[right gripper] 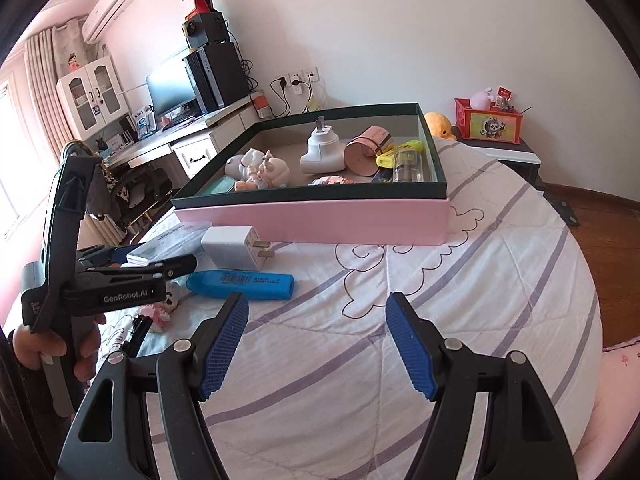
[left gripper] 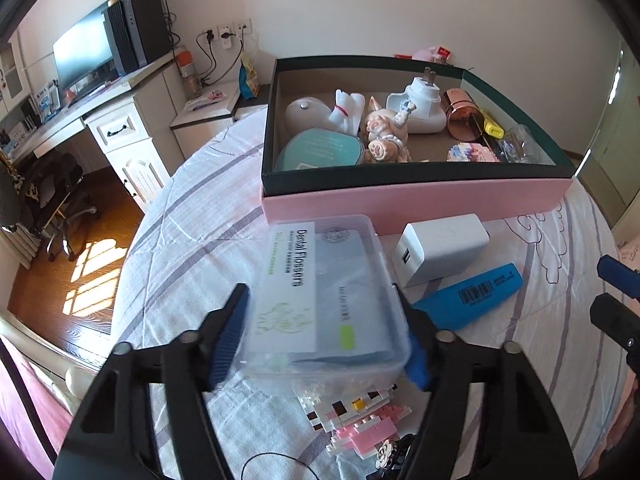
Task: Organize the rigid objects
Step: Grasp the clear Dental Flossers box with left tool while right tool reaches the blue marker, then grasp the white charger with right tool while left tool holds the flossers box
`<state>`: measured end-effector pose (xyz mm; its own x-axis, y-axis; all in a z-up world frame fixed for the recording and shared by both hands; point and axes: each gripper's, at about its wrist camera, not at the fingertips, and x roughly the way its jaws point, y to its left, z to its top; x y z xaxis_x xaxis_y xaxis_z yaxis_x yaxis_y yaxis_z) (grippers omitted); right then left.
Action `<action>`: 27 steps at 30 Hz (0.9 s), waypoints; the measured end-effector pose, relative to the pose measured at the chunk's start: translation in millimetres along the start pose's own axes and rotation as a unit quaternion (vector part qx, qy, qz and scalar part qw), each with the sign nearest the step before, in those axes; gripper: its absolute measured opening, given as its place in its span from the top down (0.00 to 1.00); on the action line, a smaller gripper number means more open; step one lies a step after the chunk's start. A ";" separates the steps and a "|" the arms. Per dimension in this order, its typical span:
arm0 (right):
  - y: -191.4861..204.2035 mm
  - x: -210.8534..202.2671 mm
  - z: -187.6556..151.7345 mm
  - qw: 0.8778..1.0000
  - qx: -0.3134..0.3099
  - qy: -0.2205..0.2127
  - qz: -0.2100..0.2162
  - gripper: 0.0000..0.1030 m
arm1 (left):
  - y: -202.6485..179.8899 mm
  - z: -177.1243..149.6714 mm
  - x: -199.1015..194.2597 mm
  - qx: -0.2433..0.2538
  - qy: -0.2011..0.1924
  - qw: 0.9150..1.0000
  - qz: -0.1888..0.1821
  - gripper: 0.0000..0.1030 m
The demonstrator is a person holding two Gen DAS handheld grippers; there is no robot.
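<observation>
In my left hand, my left tongs (left gripper: pixel 322 344) are set about half open around the clear, round-cornered plastic box of dental flossers (left gripper: pixel 320 280). One ribbed blue pad stands at each long side of it. The right-hand pad looks to be against the wall and the left-hand one is right at it. I cannot tell whether they are pressing yet. I took it across its narrow width because the smooth plastic would slip if I took it lengthwise. The box's near end lies on top of a knobbly pink-and-white toy-brick figure (left gripper: pixel 360 416), so it sits a little unevenly.

Just to the right of the box is a glossy white block-shaped USB charger (left gripper: pixel 440 248). Near the charger lies a matte blue chunky highlighter with a barcode label (left gripper: pixel 472 296). Both rest loose on the soft quilted white bedspread with lilac stripes (right gripper: pixel 440 280), which gives under anything hard, and I judge they are waiting their turn.

Behind them is the wide shallow cardboard box, pink outside with a dark green rim (left gripper: pixel 400 200). It already holds figurines, a plug and a rose-gold cylinder, so I take it as the place for the flosser box.

On the right, my right tongs (right gripper: pixel 316 344) hang wide open over bare bedspread with nothing between the pads.
</observation>
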<state>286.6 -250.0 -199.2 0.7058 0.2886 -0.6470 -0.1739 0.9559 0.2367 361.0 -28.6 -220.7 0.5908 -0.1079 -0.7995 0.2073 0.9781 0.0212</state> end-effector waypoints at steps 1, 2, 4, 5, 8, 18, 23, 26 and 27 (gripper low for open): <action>2.9 1.8 -1.4 1.000 -0.002 0.003 0.002 0.29 | 1.5 -0.8 -0.2 -0.003 -0.002 1.000 -0.001 0.41; 5.8 4.5 -2.1 1.000 -0.005 0.006 0.003 0.29 | 2.8 -2.4 -2.3 -0.004 -0.007 1.000 0.001 0.41; 13.0 11.3 -1.4 1.000 -0.012 0.014 0.003 0.29 | 6.4 -7.4 -10.8 -0.006 -0.018 1.000 0.002 0.41; 16.6 14.9 0.1 1.000 -0.015 0.015 0.004 0.29 | 9.1 -9.5 -16.1 -0.009 -0.025 1.000 -0.001 0.41; 30.7 29.4 7.5 0.999 -0.022 0.026 0.011 0.29 | 17.3 -16.2 -32.9 -0.018 -0.044 0.999 0.013 0.41; 80.8 88.1 33.2 0.999 -0.022 0.046 -0.007 0.24 | 42.2 -23.9 -48.7 -0.034 -0.061 0.997 0.039 0.41; 76.5 107.9 35.8 0.998 -0.009 0.056 -0.007 0.34 | 42.9 -19.9 -42.3 -0.037 -0.058 0.997 0.035 0.41; 67.8 109.0 35.4 0.998 0.002 0.059 0.011 0.46 | 38.3 -16.5 -42.4 -0.032 -0.061 0.997 0.031 0.41; 66.9 106.4 35.3 0.998 0.001 0.056 0.014 0.46 | 36.8 -15.4 -43.6 -0.031 -0.064 0.997 0.029 0.41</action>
<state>374.3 -157.3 -226.7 0.6203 0.3188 -0.7167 -0.1904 0.9475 0.2568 330.8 14.9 -194.3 0.6953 -0.0696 -0.7154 0.1243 0.9920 0.0243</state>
